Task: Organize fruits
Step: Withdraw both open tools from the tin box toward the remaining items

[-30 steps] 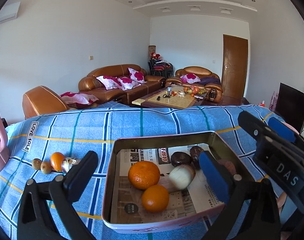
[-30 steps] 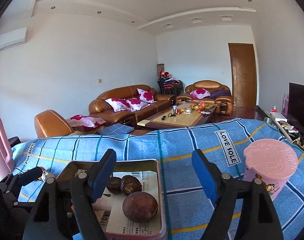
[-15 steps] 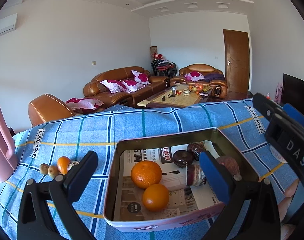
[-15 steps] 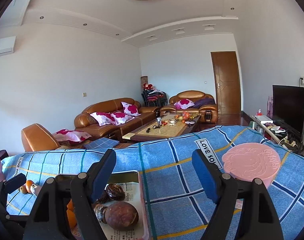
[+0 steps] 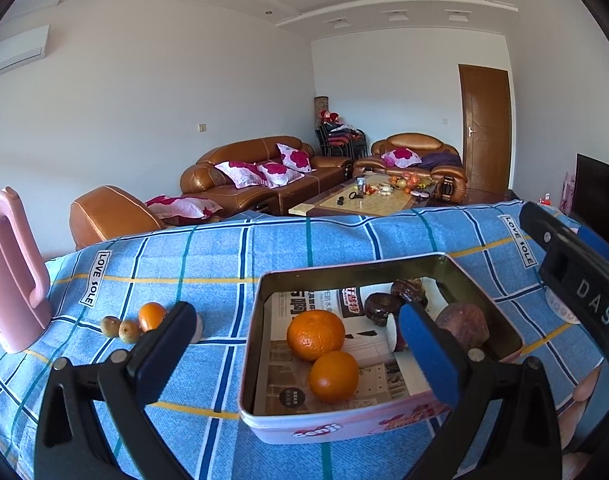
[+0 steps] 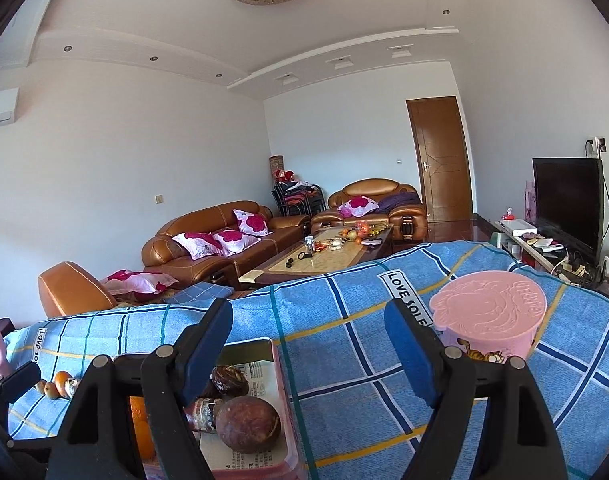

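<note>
Left to right: pink jug (image 5: 14, 268), loose fruits (image 5: 138, 322) on the cloth (image 5: 208, 264), tin (image 5: 344, 424) w/ oranges (image 5: 315, 334) & dark fruits (paper-lined). Left gripper (image 5: 292, 340) apart, empty. Right gripper (image 6: 308, 348) apart, empty, near pink cup (image 6: 489, 320).

The left wrist camera sits low and close over the blue checked counter (image 5: 224, 256), looking forward and slightly downward into the pink tin (image 5: 344, 426). The right wrist camera looks nearly level from the tin's (image 6: 285, 400) right side. Both views share the tin, the counter (image 6: 344, 320) and the distant sofa (image 5: 256, 176) (image 6: 220, 236).
</note>
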Motion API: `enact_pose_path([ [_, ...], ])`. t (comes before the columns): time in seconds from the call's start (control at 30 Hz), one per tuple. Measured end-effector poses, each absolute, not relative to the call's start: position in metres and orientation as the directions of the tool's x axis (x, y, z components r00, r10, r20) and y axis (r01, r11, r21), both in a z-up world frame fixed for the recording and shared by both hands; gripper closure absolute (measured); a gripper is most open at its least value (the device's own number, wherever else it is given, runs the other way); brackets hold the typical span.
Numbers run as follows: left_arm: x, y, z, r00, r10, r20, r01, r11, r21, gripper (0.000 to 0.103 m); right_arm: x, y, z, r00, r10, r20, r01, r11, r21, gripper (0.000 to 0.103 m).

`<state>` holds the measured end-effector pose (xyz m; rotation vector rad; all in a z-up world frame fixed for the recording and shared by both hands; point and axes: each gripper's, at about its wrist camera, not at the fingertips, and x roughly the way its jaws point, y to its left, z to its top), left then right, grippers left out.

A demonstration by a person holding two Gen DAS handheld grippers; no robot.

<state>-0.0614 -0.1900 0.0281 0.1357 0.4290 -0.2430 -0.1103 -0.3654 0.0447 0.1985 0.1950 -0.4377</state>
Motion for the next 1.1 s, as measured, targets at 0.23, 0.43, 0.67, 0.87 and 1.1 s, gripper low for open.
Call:
enact_pose_path([
  [0.23, -0.059, -0.169, 0.026, 0.866, -0.211, -0.454, 0.282, 0.955, 0.094, 0.0, -0.121, -0.358, 0.041, 0.876, -0.409, -0.258, 0.456, 0.876, 0.159, 0.023],
  [0.43, -0.049, -0.14, 0.026, 0.878, -0.167, -0.448, 0.237, 0.966, 0.104, 0.0, -0.122, -0.346, 0.04, 0.874, -0.392, -0.288, 0.451, 0.875, 0.177, 0.023],
  [0.67, -0.032, -0.104, 0.026, 0.889, -0.1, -0.446, 0.173, 0.977, 0.125, 0.0, -0.111, -0.313, 0.039, 0.889, -0.345, -0.3, 0.399, 0.907, 0.139, 0.023],
  [0.87, -0.023, -0.073, 0.026, 0.89, -0.074, -0.45, 0.134, 0.986, 0.103, 0.0, -0.098, -0.276, 0.039, 0.907, -0.292, -0.305, 0.344, 0.93, 0.131, 0.023],
  [1.1, -0.005, -0.04, 0.023, 0.878, -0.035, -0.478, 0.088, 0.992, 0.089, 0.0, -0.078, -0.239, 0.039, 0.922, -0.234, -0.309, 0.279, 0.954, 0.111, 0.023],
])
